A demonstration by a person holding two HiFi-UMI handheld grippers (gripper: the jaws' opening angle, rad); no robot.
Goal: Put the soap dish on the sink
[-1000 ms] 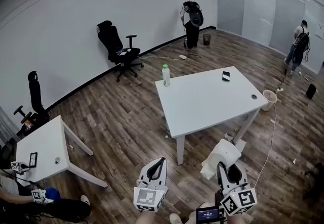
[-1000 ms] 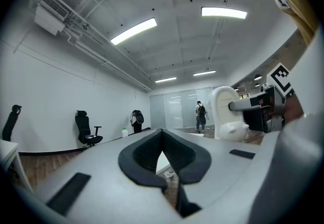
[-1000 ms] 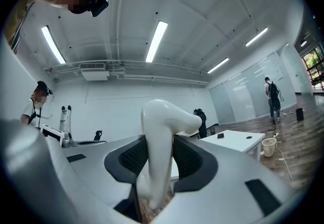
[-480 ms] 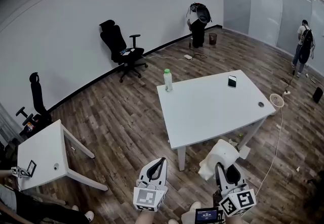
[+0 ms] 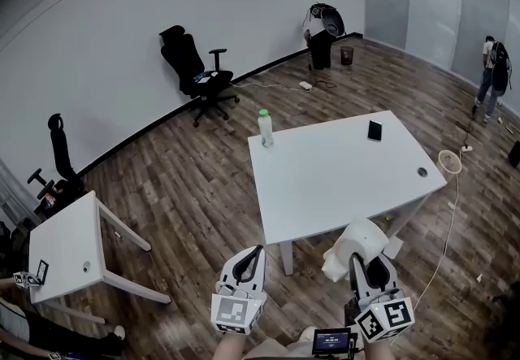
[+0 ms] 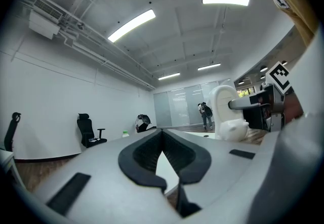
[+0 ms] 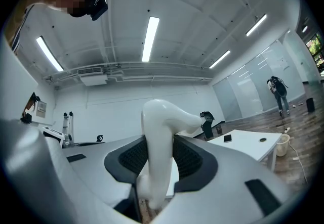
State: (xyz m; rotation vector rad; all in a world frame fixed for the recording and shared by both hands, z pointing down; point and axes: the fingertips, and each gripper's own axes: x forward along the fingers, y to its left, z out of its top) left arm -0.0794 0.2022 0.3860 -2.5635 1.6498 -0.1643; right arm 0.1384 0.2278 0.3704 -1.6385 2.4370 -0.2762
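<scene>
A glossy white soap dish [image 5: 356,243] is held upright in my right gripper [image 5: 358,263], low in the head view and just in front of the white table's near edge. In the right gripper view the dish [image 7: 158,132] fills the gap, with both black pads pressed on it. My left gripper [image 5: 253,255] hangs beside it to the left, shut and empty. In the left gripper view its jaws [image 6: 162,136] meet at the tips, and the dish [image 6: 229,112] shows off to the right. No sink is in view.
A white table [image 5: 325,188] stands just ahead, bearing a green-capped bottle [image 5: 264,127] and a phone [image 5: 374,131]. A smaller white table [image 5: 69,240] is at the left. Office chairs [image 5: 195,70] line the wall. A bin [image 5: 448,162] and a person [image 5: 493,74] are at the right.
The head view has shifted slightly, so the table sits a little nearer and lower. Both grippers keep their places and their hold. The person at the lower left has mostly left the frame.
</scene>
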